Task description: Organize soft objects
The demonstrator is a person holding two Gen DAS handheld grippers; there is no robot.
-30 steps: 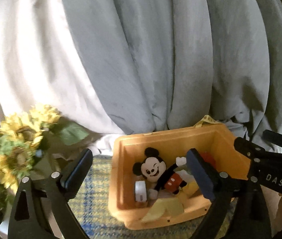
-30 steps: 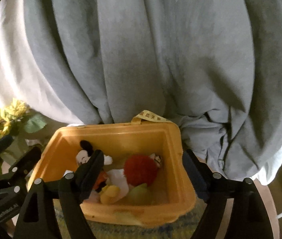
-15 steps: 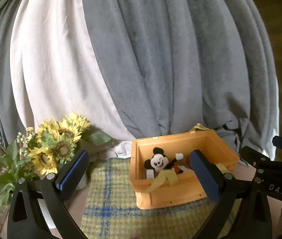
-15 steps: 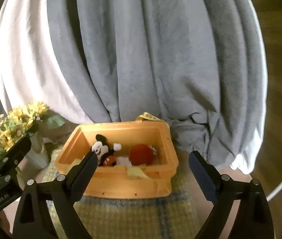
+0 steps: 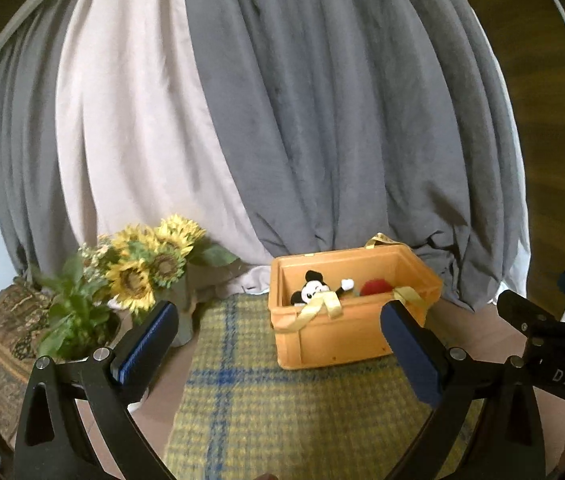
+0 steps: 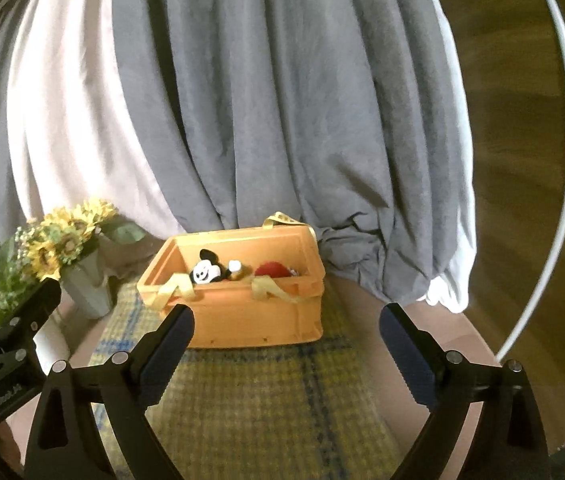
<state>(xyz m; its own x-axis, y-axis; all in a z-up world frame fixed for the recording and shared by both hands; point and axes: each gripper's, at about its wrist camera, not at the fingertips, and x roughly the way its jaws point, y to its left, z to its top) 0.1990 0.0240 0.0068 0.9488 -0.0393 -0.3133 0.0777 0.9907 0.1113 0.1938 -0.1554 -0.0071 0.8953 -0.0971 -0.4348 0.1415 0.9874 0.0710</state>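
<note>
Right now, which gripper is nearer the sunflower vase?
Left. The left gripper sits just right of the sunflower vase; the right gripper faces the orange crate, farther right. Both open, empty.

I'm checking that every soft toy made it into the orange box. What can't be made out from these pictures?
- Lower part of the box: both views, its front wall hides whatever lies under the mouse toy and red toy.
- Red toy: only its top shows, kind unclear.
- Table behind the box: the box hides it.
</note>
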